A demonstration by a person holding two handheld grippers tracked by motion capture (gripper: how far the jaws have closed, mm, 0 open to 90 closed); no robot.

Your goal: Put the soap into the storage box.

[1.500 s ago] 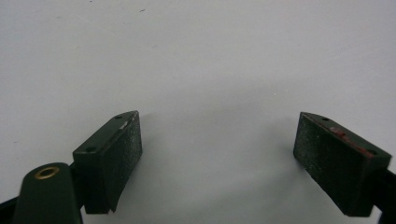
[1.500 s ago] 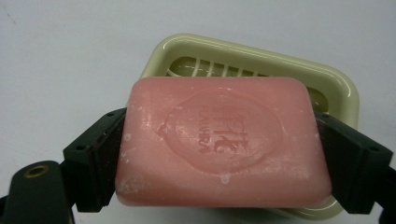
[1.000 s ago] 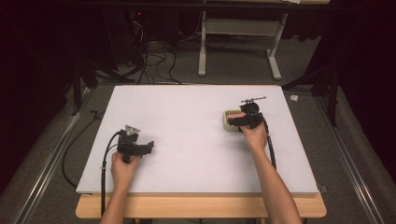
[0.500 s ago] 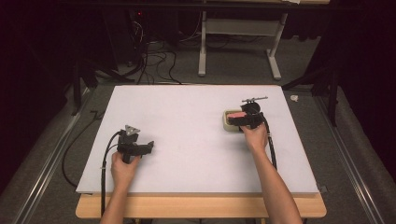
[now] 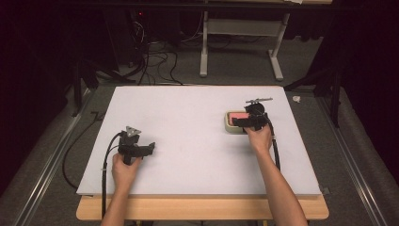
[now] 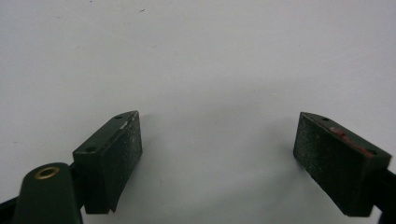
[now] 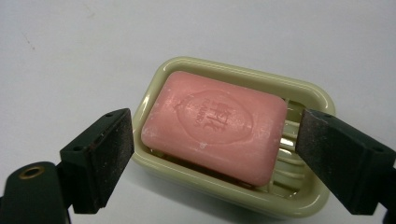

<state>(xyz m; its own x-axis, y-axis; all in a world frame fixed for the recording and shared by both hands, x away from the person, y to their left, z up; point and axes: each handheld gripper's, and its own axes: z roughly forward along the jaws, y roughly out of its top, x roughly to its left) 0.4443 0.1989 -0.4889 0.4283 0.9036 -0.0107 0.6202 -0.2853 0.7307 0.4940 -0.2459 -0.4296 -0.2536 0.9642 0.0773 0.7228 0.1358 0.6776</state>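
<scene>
So the pink soap bar [image 7: 215, 125] sits in its pale green dish [image 7: 308, 95] right between the right gripper [image 7: 212, 149]'s jaws, which are spread wide and straddling the dish, not touching the bar as far as I can tell. The soap's long axis runs roughly jaw to jaw, tilted a bit, so closing would pinch it end to end. The left gripper [image 6: 217, 154] is spread too, holding nothing, well apart over bare table [image 5: 188, 108]. The right hand's clearly the one to grab.

A white table top [image 5: 188, 117] sits on a grey floor [image 5: 56, 155], cables [image 5: 155, 61] and a metal stand [image 5: 240, 28] behind.
</scene>
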